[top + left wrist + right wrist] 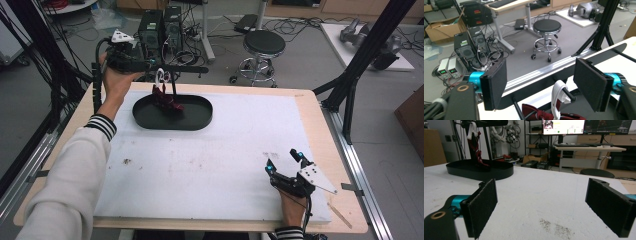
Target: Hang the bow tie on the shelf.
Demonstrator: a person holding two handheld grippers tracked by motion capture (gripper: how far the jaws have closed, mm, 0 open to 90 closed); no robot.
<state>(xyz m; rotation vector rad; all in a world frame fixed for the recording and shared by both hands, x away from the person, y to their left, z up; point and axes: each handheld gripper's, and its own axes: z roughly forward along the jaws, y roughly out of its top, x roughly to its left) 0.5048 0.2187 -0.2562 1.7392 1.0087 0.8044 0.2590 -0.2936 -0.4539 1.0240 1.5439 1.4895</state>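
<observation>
Red cloth (pixel 167 101) hangs on stand over black tray (pixel 200 120). White tabletop (pixel 215 155) stained; stool (pixel 263 44) behind. Left tongs (pixel 159 67) and right tongs (pixel 285 161) released.

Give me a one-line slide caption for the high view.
Left hand-held gripper open above the dark red item hanging from the stand in the black tray; right hand-held gripper open on the table.

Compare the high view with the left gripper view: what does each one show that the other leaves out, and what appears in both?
High view alone: the whole white table top, the black oval tray, the right gripper with open jaws, a striped sleeve.

Left gripper view alone: the left gripper seen along its open jaws, two small power units, a cardboard box.

Both: the white loop on its black bar, the dark red cloth, the black stool.
</observation>
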